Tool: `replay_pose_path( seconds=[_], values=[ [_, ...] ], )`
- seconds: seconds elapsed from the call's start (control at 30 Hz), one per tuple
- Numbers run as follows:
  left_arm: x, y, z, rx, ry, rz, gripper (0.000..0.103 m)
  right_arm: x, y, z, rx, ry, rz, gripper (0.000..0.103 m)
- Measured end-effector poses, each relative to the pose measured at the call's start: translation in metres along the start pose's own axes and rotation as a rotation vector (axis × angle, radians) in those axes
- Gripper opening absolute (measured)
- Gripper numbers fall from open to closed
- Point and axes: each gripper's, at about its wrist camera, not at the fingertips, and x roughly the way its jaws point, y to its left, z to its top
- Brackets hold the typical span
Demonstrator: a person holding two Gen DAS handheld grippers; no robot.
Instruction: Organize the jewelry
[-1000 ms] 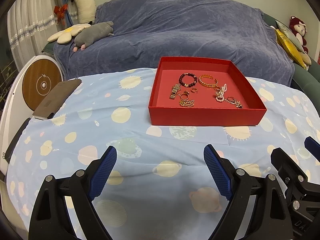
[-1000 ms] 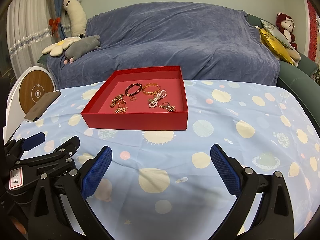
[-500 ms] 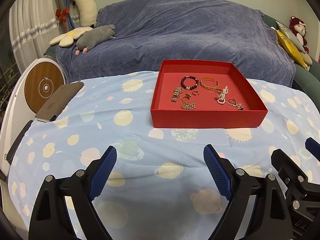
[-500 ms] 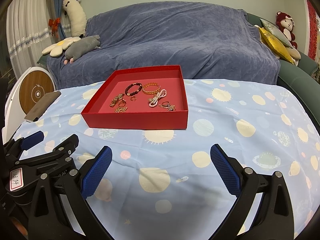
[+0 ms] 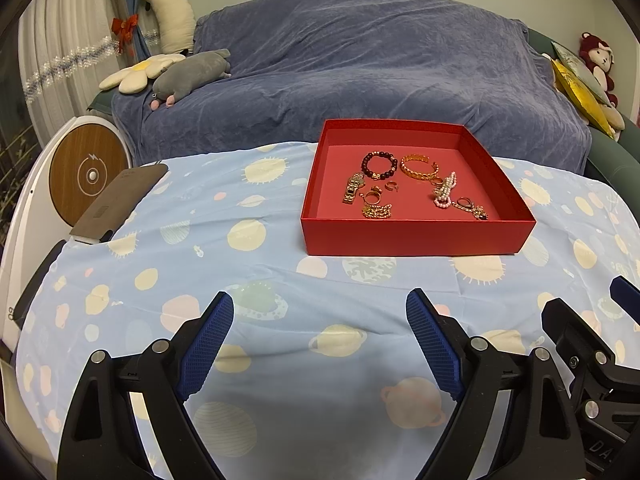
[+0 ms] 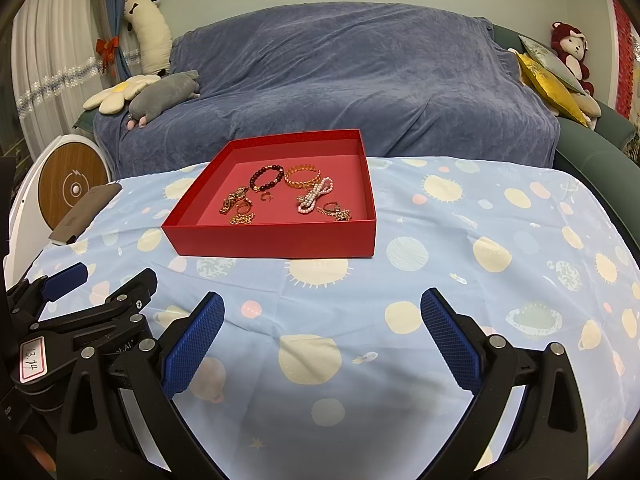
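bare planet-print tablecloth [image 5: 256, 276] open between both grippers and red tray [image 5: 416, 236], tray's near wall the only barrier to jewelry inside, top uncovered, grey flat device [image 5: 120, 204] at far-left edge

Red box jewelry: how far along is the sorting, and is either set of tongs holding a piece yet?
Nothing looks done. All pieces lie loose together in the red box: dark bead bracelet, gold bangle, pearl strand, gold watch, chains and rings. In hand: nothing; left tongs and right tongs stand open over the tablecloth, short of the box. Every piece remains to sort.
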Motion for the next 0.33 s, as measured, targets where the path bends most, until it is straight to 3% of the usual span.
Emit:
replay_pose_path(
  seconds=[0.33],
  values=[
    [-0.0013, -0.0008, -0.0007, -0.002, -0.007, 0.008, 0.086, -0.0015, 0.0011, -0.0004, -0.001, -0.003, -0.009, 0.097]
  ],
)
